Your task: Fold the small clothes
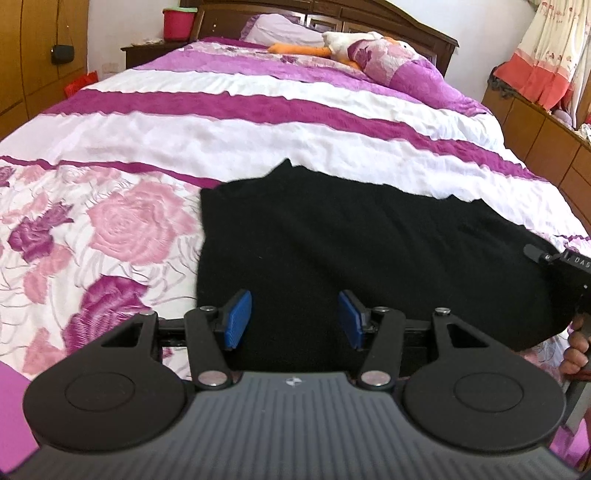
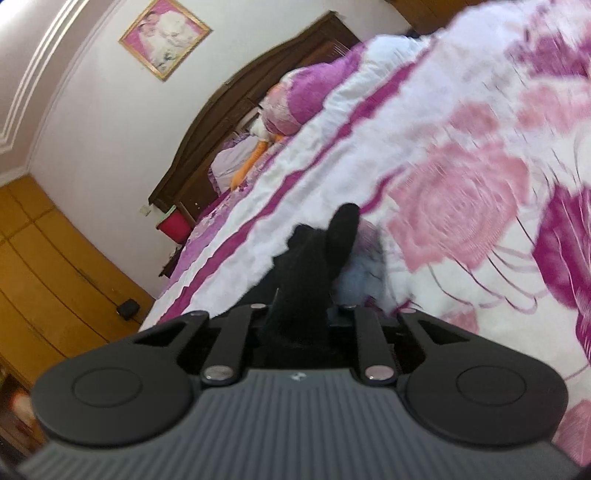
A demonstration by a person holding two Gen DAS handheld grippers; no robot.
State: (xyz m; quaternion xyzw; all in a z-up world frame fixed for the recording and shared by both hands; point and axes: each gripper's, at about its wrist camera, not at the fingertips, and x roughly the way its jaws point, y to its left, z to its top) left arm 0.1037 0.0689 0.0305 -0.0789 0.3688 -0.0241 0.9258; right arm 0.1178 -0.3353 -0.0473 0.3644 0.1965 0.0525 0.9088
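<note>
A black garment (image 1: 332, 240) lies spread on the floral bedspread (image 1: 122, 221) in the left wrist view. My left gripper (image 1: 295, 319) is open, its blue pads (image 1: 236, 317) hovering over the garment's near edge and holding nothing. My right gripper (image 1: 565, 273) shows at the right edge of that view, at the garment's right end. In the right wrist view, tilted and blurred, my right gripper (image 2: 299, 317) is shut on a bunch of the black garment (image 2: 314, 266), lifted above the bedspread (image 2: 461, 184); its pads are hidden by the cloth.
A purple pillow (image 1: 399, 70) and a white-and-orange plush toy (image 1: 332, 46) lie at the head of the bed by the dark wooden headboard (image 1: 369, 18). A nightstand with a red bucket (image 1: 179, 24) stands at left. Wooden cabinets (image 1: 546, 147) run along the right.
</note>
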